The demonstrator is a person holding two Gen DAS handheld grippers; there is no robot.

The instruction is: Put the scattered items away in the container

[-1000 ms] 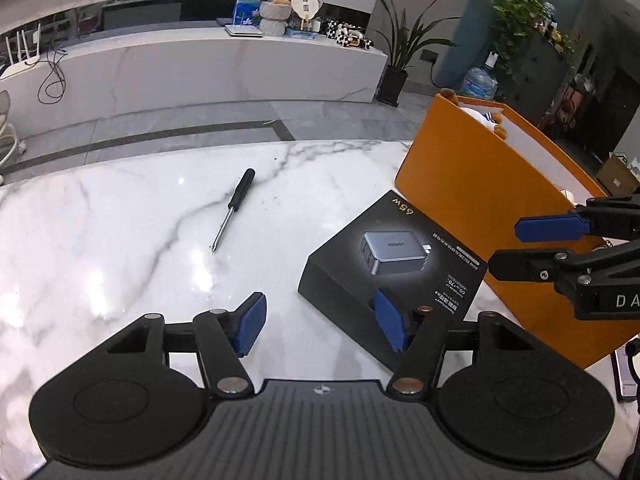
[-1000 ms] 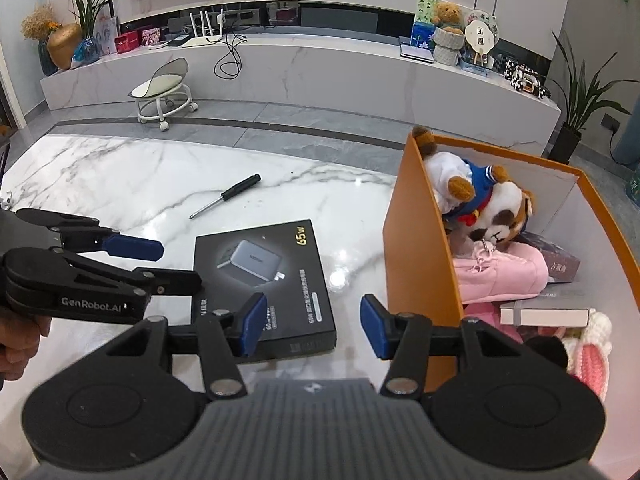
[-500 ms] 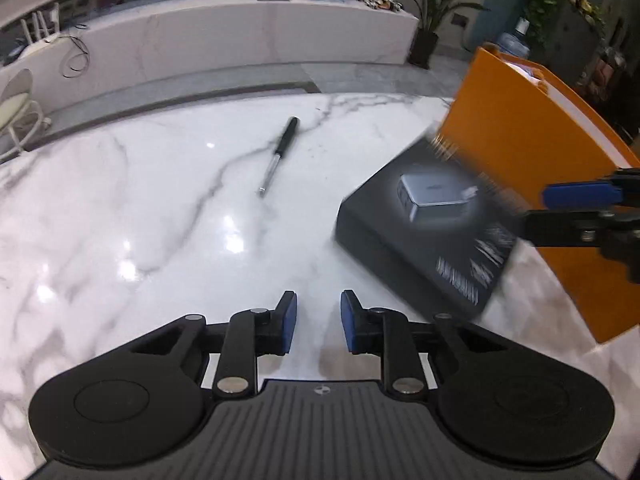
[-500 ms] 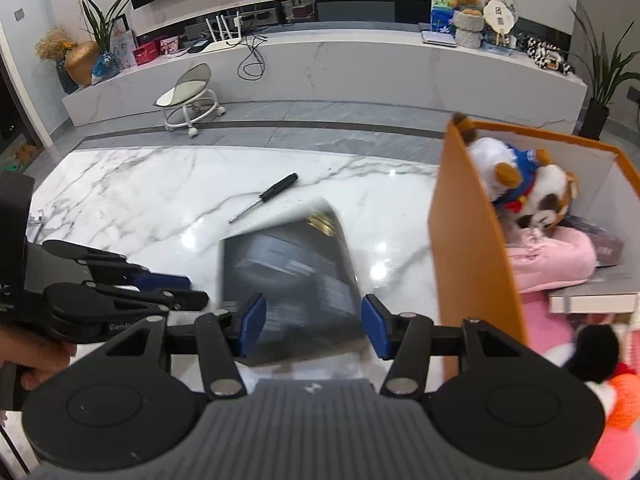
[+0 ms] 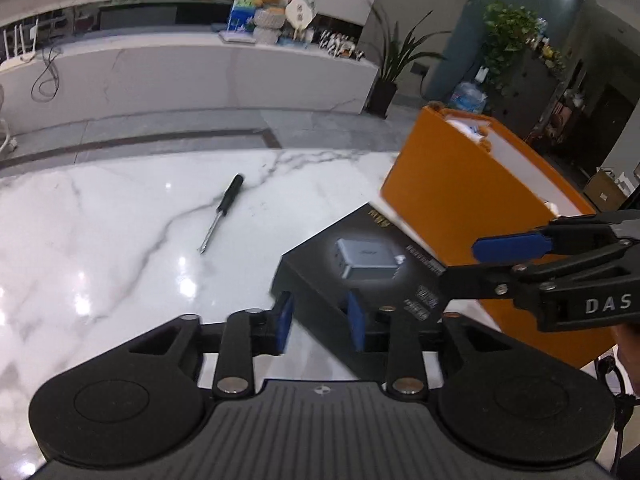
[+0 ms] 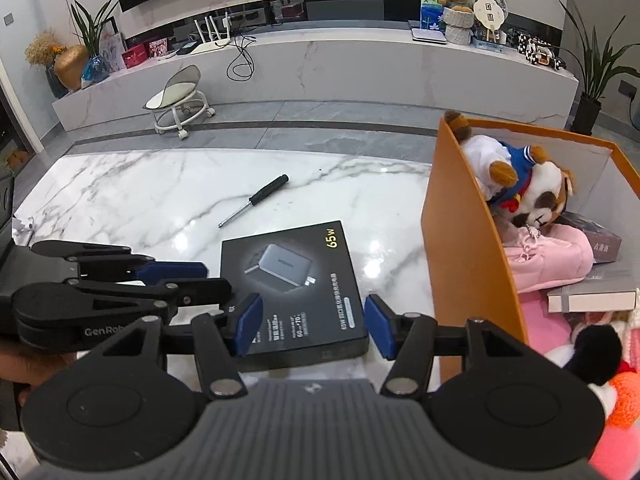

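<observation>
Since half a second ago our left gripper [image 5: 320, 322] has spread from nearly closed to a narrow gap, and its fingers now straddle the near left corner of the black box [image 6: 294, 284], which has dropped flat onto the table [image 6: 120, 196] again after being tilted and blurred. Whether the pads press on that corner we cannot tell (the left view is smeared there). Our right gripper [image 6: 314, 326] stands wide, a blue pad [image 6: 378, 326] at either side of the box's near edge, apart from it as far as we can see.

From the right view the box sits at 12 o'clock just ahead of the fingers, the left gripper reaching in from 9 o'clock. At 11 o'clock, well beyond the box, lies a screwdriver [image 6: 254, 200], handle pointing away. At 2 o'clock stands the orange bin [image 6: 460, 240], near the box but apart from it, holding a plush dog [image 6: 516, 184], a pink pouch [image 6: 548, 258] and a grey book [image 6: 592, 300].
</observation>
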